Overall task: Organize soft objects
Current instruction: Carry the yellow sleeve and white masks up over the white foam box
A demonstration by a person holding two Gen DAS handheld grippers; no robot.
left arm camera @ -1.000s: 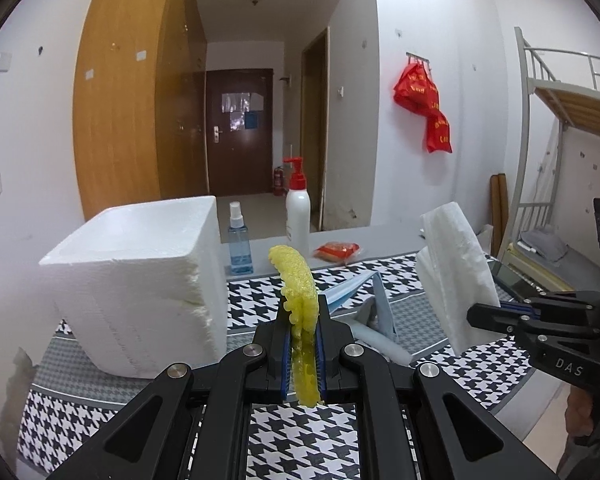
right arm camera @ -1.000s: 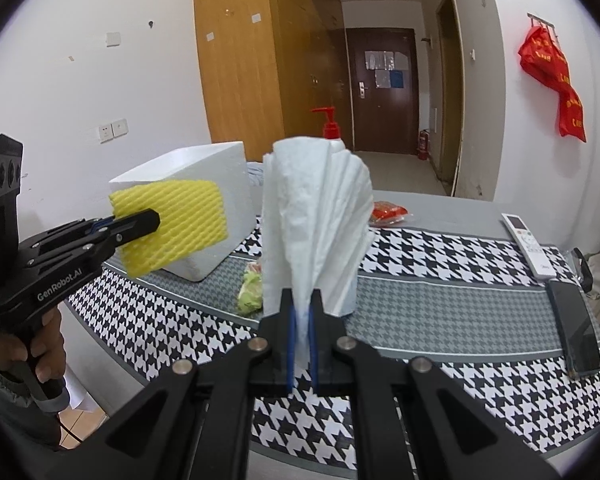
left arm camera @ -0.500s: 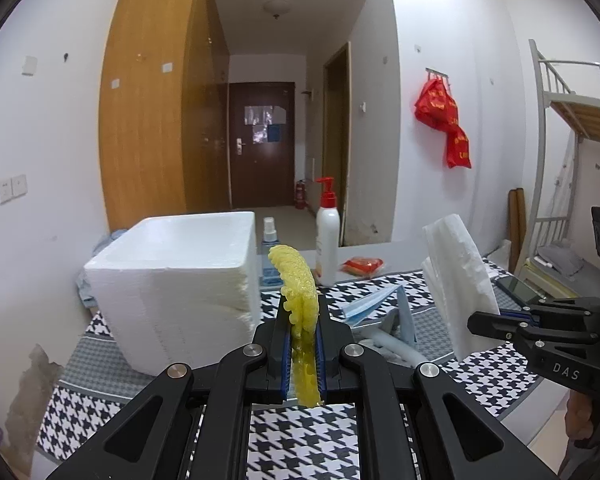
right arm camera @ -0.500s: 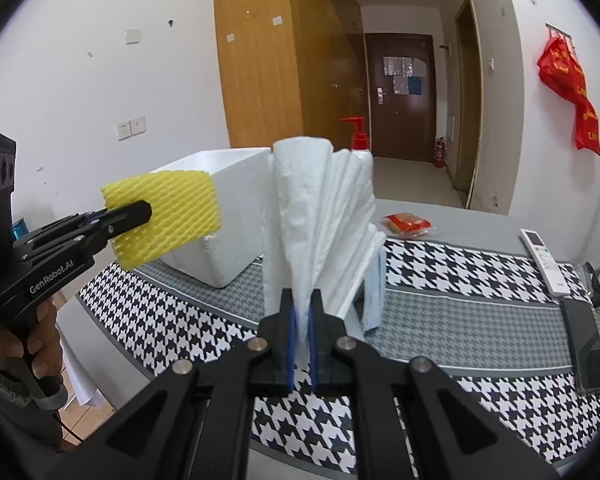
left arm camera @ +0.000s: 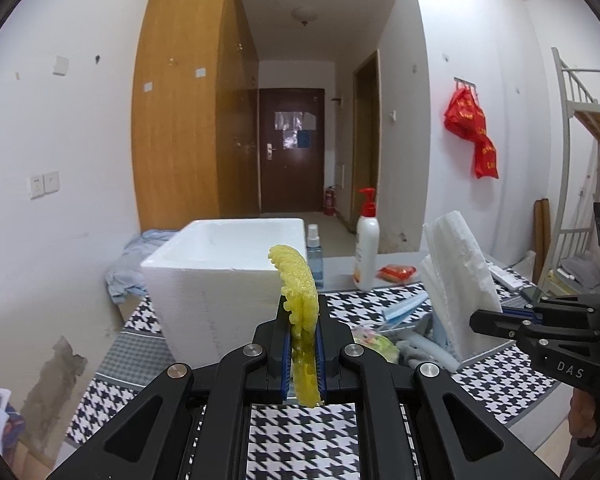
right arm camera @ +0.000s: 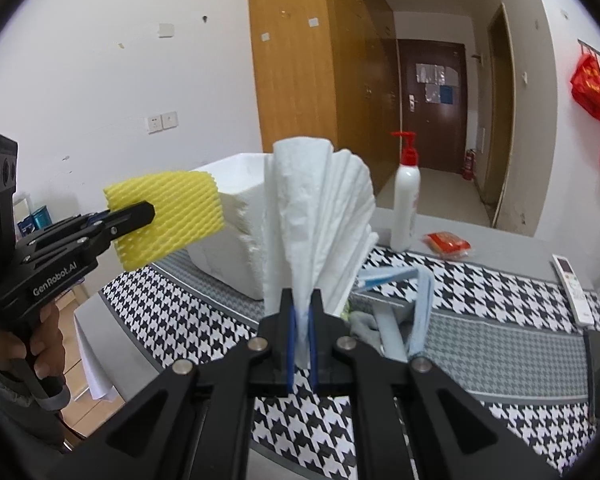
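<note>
Mid-task, I judge: left tool (left arm camera: 303, 344) clenched on yellow foam net (left arm camera: 298, 280), right tool (right arm camera: 301, 336) clenched on tissue stack (right arm camera: 320, 216). Neither is in the foam box (left arm camera: 220, 280) at 11 o'clock yet; mask and bits (right arm camera: 396, 304) wait on the tabletop (right arm camera: 500, 320).

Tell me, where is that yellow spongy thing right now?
The yellow foam net is pinched in the left tool, held up in the air just in front of the white foam box.

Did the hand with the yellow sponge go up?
Yes. The left gripper with the yellow sponge rose: before it was level with the white box's side, now its rim shows.
</note>
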